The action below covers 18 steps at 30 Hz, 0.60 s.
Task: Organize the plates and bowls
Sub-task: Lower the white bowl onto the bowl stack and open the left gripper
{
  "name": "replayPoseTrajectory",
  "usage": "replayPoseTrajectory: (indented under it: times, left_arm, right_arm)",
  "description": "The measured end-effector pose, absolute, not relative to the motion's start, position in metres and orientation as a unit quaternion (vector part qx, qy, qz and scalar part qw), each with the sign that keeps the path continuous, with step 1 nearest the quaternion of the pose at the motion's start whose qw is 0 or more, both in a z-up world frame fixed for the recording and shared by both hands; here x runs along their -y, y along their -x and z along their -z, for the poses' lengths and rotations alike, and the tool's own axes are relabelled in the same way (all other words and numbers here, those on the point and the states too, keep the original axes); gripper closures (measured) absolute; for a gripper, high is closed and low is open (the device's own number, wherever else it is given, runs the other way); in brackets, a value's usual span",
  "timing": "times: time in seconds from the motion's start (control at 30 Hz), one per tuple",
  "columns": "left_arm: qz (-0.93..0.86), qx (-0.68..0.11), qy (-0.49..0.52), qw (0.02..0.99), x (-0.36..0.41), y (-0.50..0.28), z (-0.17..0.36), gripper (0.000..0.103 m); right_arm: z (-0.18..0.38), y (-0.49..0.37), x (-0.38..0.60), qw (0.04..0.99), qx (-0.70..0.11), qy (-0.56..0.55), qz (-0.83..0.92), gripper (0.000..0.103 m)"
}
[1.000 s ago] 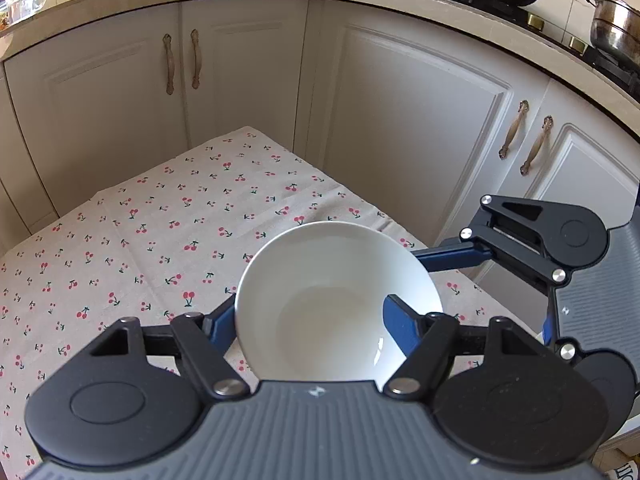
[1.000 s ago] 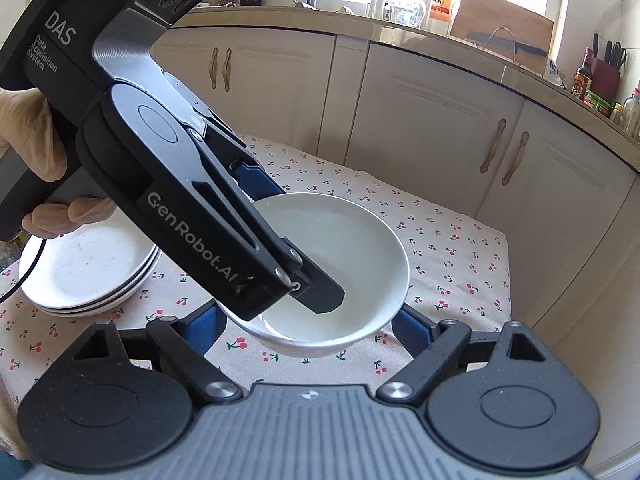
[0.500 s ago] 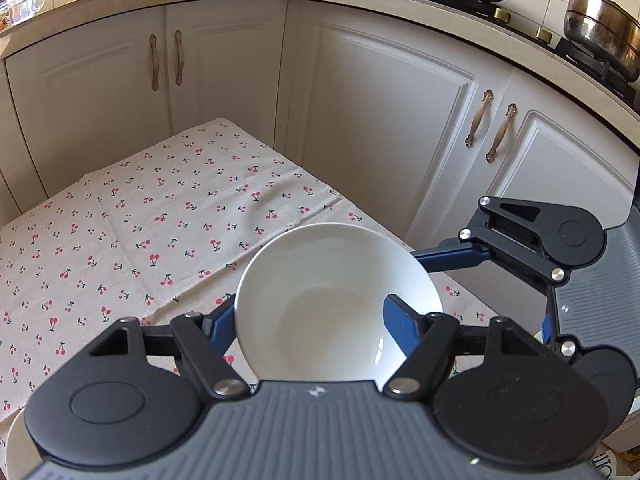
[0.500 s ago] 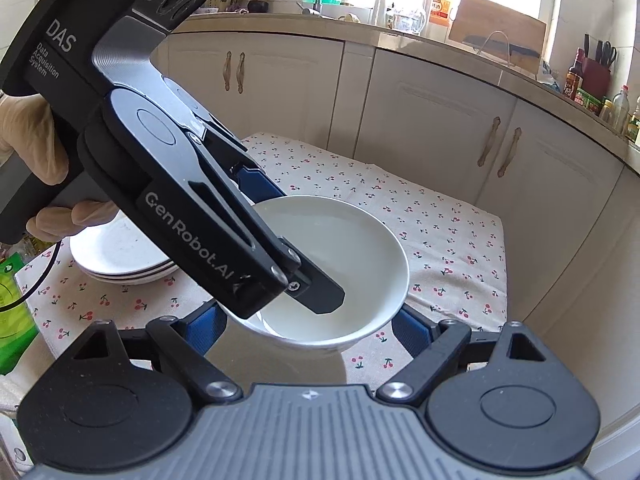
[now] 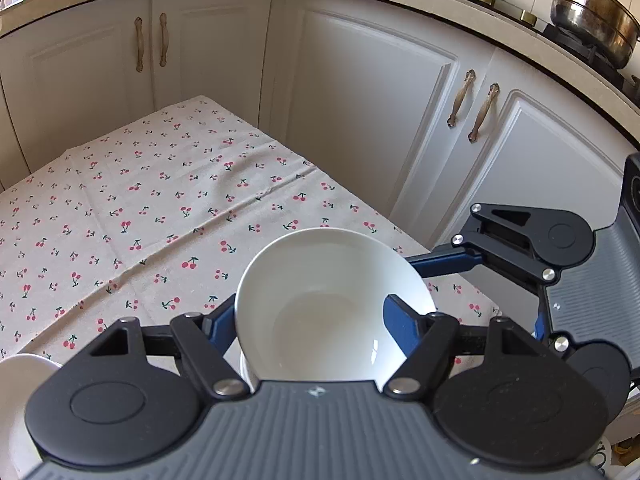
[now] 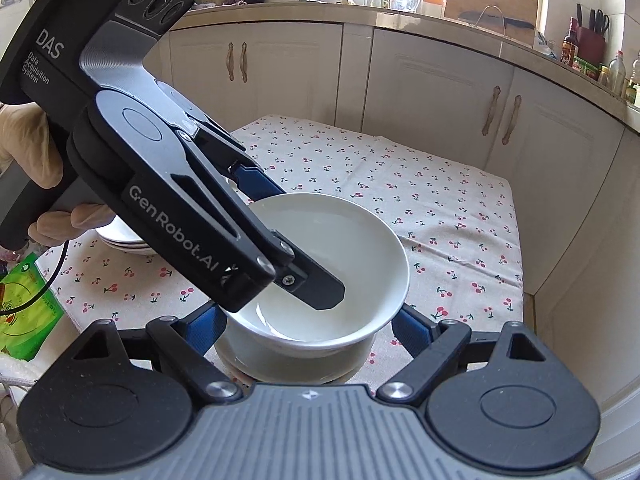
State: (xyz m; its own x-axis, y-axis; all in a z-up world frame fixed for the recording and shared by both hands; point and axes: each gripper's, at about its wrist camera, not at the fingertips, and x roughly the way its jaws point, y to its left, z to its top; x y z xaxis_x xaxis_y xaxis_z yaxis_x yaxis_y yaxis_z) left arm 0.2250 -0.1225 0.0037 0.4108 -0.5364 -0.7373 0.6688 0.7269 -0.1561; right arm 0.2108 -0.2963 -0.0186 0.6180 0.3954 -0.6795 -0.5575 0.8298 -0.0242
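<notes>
One bowl (image 5: 332, 304) between left hand-held gripper (image 5: 316, 320) pads

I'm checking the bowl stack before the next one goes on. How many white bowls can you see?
2: the held bowl, gripped at its rim by the left gripper, and a second bowl directly beneath it. More may be hidden underneath.

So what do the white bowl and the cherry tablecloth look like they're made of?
White bowl: likely glazed ceramic or porcelain, glossy, with soft highlights on the inside. Cherry tablecloth: woven fabric, matte, creased, draping over the table edge.
</notes>
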Motion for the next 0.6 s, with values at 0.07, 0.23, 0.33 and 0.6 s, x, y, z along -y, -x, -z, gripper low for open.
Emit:
replayPoseTrajectory:
  times: [0.07,0.23,0.33,0.6]
  left_arm:
    - [0.361,-0.406,-0.081,0.835,0.1224,-0.2249,-0.0031,0.029]
    - [0.361,-0.406,-0.085,0.835,0.1219,-0.2222,-0.0012,0.029]
    - [0.362,-0.407,-0.085,0.834,0.1209,-0.2213,0.0005,0.029]
    - [0.363,-0.408,-0.087,0.833,0.1216,-0.2213,0.0032,0.029]
  right_arm:
    - [0.0201,-0.2101,0.2969,0.891,-0.348,0.115,-0.267,0.011]
    - [0.0217,-0.2094,0.2977,0.89,-0.352,0.108,-0.27,0.011]
    - [0.0232,-0.2082,0.2977,0.889,-0.353,0.107,-0.273,0.011]
    - [0.0256,-0.2089,0.2966,0.886,-0.358,0.111,-0.272,0.011]
